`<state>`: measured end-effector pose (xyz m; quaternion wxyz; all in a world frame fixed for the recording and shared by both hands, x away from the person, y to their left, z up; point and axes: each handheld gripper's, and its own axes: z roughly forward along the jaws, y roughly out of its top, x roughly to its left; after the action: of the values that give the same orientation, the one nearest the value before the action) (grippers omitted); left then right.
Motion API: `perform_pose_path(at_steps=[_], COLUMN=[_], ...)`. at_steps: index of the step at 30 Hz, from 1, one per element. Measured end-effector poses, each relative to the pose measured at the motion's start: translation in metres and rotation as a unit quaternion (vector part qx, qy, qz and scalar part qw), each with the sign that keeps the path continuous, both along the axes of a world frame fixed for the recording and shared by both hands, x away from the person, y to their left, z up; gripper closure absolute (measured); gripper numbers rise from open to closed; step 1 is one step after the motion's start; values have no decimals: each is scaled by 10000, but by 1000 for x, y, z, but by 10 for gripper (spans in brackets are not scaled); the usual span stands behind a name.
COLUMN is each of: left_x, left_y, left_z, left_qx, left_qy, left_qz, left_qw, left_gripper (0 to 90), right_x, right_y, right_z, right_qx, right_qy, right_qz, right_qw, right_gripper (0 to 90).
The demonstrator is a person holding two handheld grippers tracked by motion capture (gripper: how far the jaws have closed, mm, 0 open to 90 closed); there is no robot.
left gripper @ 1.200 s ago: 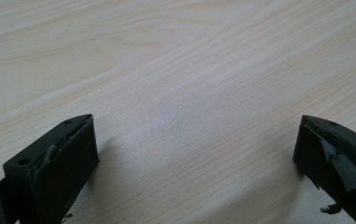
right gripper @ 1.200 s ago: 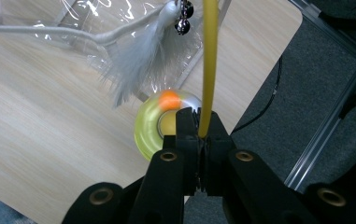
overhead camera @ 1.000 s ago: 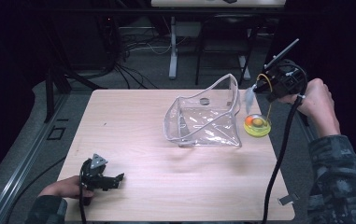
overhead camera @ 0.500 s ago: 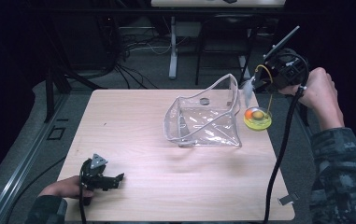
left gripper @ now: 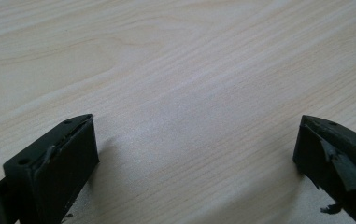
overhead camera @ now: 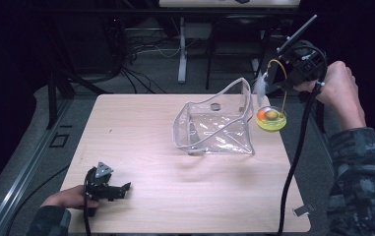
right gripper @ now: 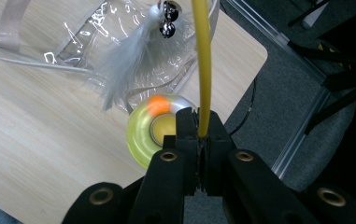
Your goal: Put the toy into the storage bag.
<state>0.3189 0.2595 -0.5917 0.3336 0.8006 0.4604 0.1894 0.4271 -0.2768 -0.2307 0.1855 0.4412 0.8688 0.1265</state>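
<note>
Since the earlier frames the right gripper [overhead camera: 282, 81] has risen above the far right corner of the light wooden table [overhead camera: 145, 128], and the round yellow-green translucent toy with an orange ball in its ring [overhead camera: 271, 118] has come up with it. A second ago the toy sat lower, by the bag's right side. It now hangs level with the bag's right wall, just beside it, at the table's right edge.

The right gripper view shows the grip, which the high view cannot resolve. The right gripper's jaws are closed tight on the thin yellow flexible wand [right gripper: 203, 70] that rises out of the toy. That view also shows a white feather [right gripper: 126, 58] with two small silver bells [right gripper: 168, 18] at the wand's top. In the high view the bells are too small to make out.

The high view shows the clear soft plastic bag [overhead camera: 214, 128] standing open at the table's middle right, unmoved. It also shows the person's right hand [overhead camera: 340, 91] behind the gripper, and a camouflage-patterned sleeve [overhead camera: 362, 182].

The left gripper [overhead camera: 118, 189] rests at the near left of the table in the person's left hand [overhead camera: 64, 199], where it was before. The left gripper view shows its jaws wide apart with bare wood grain between them.
</note>
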Motion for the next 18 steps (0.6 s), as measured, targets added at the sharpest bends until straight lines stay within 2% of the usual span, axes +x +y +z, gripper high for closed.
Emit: perform_pose_path(at_steps=[18], left_x=[0], left_y=[0], left_z=[0], left_qx=[-1], left_qy=[0], left_qz=[1], left_qw=[10000], left_gripper=[0], right_x=[2], right_y=[9], right_z=[22], right_qx=[81], right_qy=[-142], right_qz=[30], right_qw=[9999], right_gripper=[882])
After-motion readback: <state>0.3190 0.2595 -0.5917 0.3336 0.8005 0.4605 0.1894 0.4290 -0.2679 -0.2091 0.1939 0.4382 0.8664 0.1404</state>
